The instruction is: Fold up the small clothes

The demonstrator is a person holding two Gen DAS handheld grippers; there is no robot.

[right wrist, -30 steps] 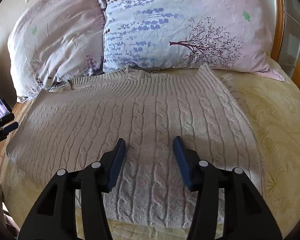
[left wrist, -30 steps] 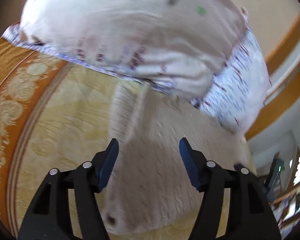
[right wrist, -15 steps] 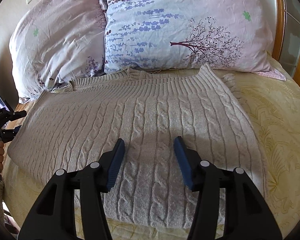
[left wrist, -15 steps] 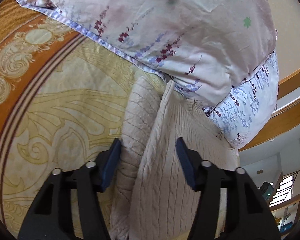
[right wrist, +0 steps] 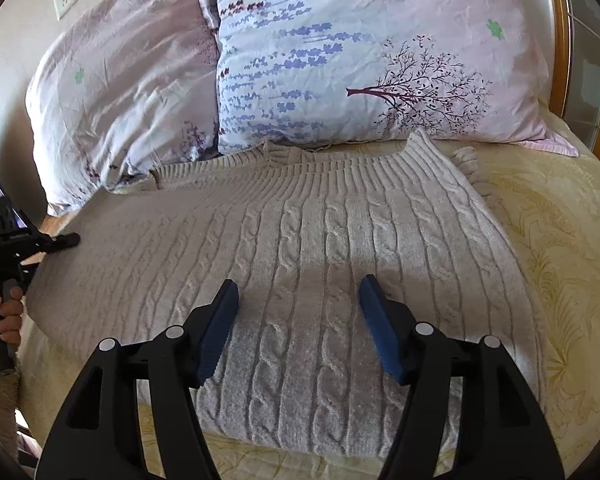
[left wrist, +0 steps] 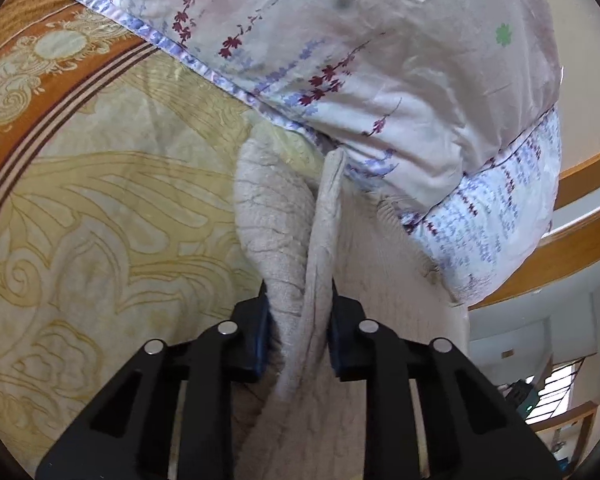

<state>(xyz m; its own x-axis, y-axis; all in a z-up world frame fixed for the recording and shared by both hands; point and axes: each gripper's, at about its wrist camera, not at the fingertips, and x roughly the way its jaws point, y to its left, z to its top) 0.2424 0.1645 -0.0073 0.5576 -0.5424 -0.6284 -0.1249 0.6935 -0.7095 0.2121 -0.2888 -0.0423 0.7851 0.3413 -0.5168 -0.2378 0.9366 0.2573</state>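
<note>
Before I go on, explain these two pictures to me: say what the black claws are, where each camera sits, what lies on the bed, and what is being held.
There is no robot here. A person holds a hand-operated gripper in each hand, and a wide-angle camera on each looks forward along its two fingers.

In the left camera's picture, the left gripper is shut on a bunched edge of the sweater, close to a pillow.

In the right camera's picture, the right gripper is open above the sweater's lower middle and holds nothing. The beige cable-knit sweater lies spread on the yellow bedspread, with two flowered pillows behind it. At the far left edge you can see the other gripper and the person's hand.
</note>
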